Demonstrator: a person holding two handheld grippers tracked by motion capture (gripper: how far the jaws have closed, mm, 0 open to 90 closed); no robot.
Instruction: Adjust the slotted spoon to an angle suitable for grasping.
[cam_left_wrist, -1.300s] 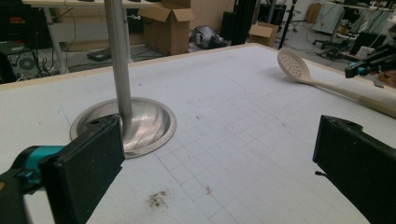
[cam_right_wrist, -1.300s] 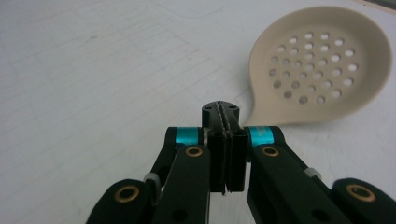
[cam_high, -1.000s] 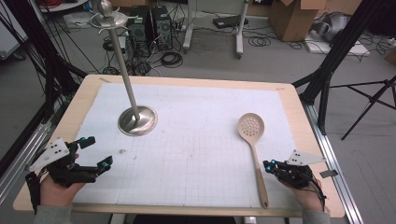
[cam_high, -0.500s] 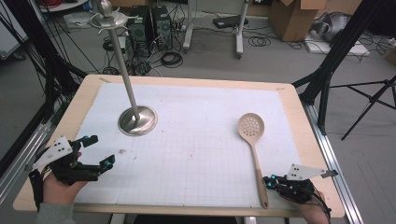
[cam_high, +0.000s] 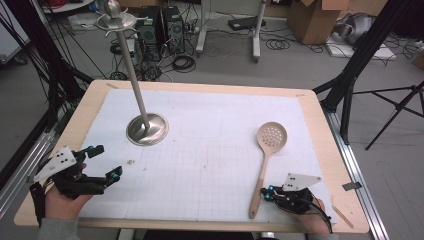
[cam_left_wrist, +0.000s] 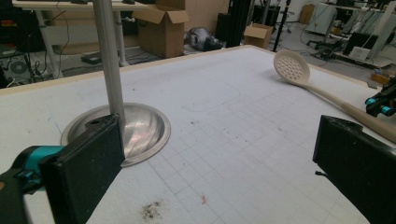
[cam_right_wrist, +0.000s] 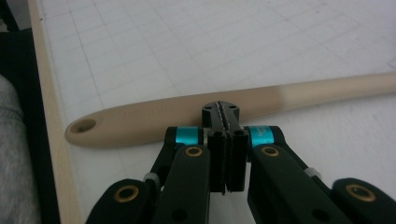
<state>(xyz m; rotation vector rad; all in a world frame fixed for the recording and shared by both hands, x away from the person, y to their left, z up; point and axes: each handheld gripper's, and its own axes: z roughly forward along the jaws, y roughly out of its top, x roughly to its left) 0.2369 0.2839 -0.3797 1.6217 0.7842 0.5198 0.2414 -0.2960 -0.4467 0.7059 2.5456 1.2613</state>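
Note:
A beige slotted spoon (cam_high: 265, 160) lies on the white grid mat, bowl far, handle end near the front edge. My right gripper (cam_high: 268, 193) is shut with nothing between its jaws. In the right gripper view its closed tips (cam_right_wrist: 221, 112) point at the side of the spoon handle (cam_right_wrist: 140, 119), close to the hanging hole; contact cannot be told. My left gripper (cam_high: 107, 161) rests at the front left, open and empty. In the left gripper view, the left gripper (cam_left_wrist: 219, 158) faces the steel stand's round base (cam_left_wrist: 140, 130) and the spoon (cam_left_wrist: 292, 67).
The tall steel stand (cam_high: 147, 129) rises from the mat's left half, with hooks at its top. The wooden table edge (cam_high: 200, 225) runs just under both hands. Small dirt specks (cam_left_wrist: 152, 210) lie on the mat near the left gripper.
The right gripper has slid left and toward the front edge, from beside the spoon's mid-handle to its end. The left gripper and spoon have stayed put.

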